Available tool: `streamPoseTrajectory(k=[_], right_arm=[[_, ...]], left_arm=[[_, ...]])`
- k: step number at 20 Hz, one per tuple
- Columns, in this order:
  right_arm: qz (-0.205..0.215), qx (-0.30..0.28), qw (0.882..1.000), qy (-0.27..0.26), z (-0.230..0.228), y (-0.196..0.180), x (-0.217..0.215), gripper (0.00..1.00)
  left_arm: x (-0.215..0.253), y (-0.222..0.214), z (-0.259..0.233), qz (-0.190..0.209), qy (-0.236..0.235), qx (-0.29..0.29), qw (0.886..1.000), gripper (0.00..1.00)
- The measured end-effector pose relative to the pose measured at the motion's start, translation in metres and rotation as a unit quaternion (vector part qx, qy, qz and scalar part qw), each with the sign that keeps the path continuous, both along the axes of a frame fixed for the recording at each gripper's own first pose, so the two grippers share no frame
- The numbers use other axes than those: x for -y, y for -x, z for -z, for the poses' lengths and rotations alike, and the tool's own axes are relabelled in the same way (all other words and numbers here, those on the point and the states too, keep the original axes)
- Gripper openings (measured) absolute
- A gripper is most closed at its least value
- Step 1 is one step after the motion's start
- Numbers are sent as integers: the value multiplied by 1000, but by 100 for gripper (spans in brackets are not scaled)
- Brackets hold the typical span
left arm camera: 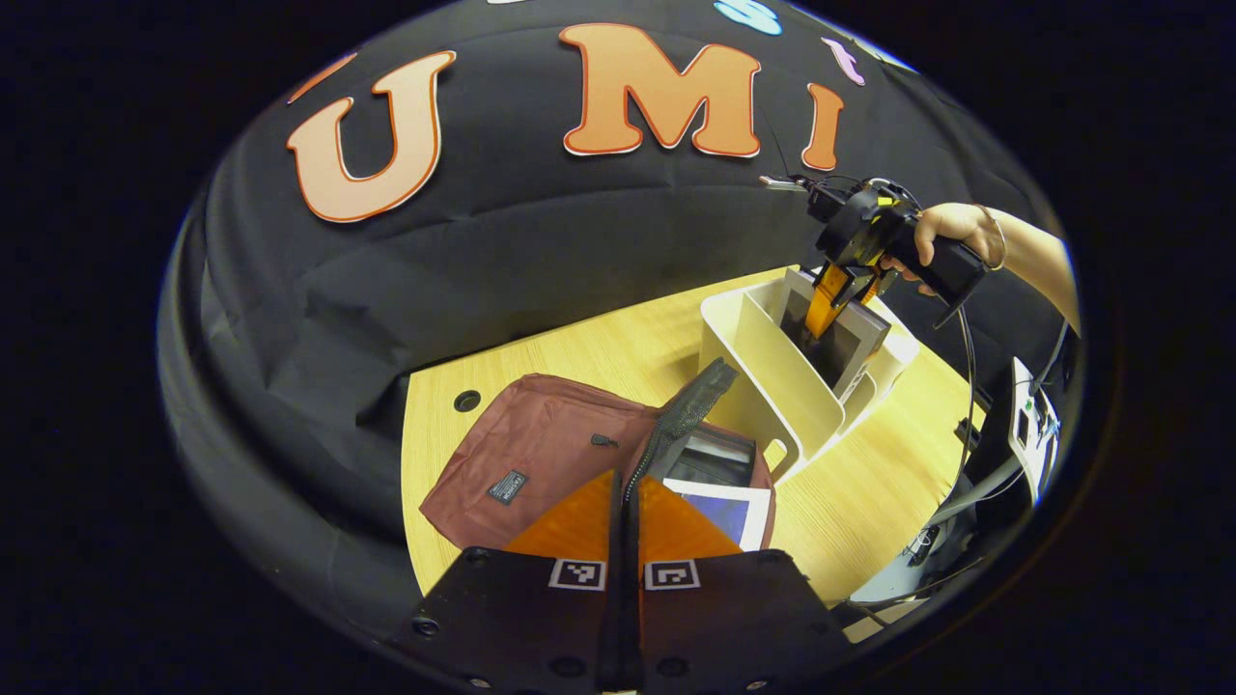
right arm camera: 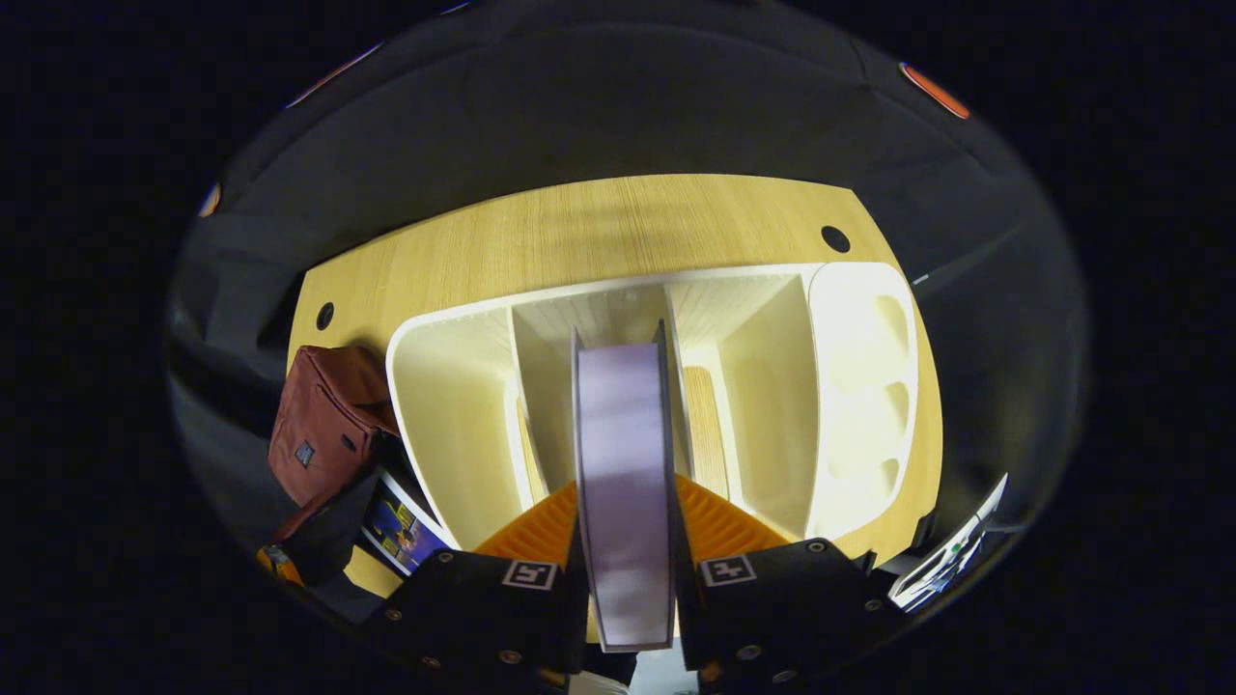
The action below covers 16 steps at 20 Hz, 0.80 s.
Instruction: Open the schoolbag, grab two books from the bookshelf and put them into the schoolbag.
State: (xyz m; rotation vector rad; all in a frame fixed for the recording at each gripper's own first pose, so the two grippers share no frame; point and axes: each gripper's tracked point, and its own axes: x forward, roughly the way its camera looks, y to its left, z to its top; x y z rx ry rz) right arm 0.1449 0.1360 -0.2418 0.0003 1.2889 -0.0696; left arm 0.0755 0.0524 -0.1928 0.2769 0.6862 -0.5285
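At lower centre, our right tool (right arm camera: 626, 541) clamps a lilac-spined book (right arm camera: 623, 463) standing in the cream plastic bookshelf (right arm camera: 454, 405); our left tool (left arm camera: 625, 521) pinches the maroon fabric schoolbag's (left arm camera: 541, 434) zipper flap on the wooden worktop (left arm camera: 850, 502)

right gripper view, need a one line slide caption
Right gripper clamps a grey book standing in the white bookshelf, maroon schoolbag at left.

No wording can be read anywhere. The small dark label (left arm camera: 507, 486) on the maroon schoolbag (left arm camera: 541, 434) is too tiny to make out. The book cover (right arm camera: 401, 531) is blurred.
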Motion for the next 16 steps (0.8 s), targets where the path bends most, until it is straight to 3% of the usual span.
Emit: streamPoseTrajectory(k=[3,4,5,9,13,16], right_arm=[[7,6,1000,-7,-9,3,-3,37],[14,13,1000,-14,-17,2,-6,29],[16,23,999,-20,-27,0,-6,37],[13,58,998,2,-76,0,4,36],[9,99,995,-13,-134,11,-1,36],[-21,141,990,1,-181,31,-3,37]], left_arm=[[1,0,2,3,-1,-1,1000,1],[1,0,1,3,-1,0,1000,1],[0,1,1,3,-1,2,1000,1],[1,2,2,7,3,5,1000,1],[-2,3,2,8,6,7,1000,1],[-2,4,5,9,12,4,1000,1]])
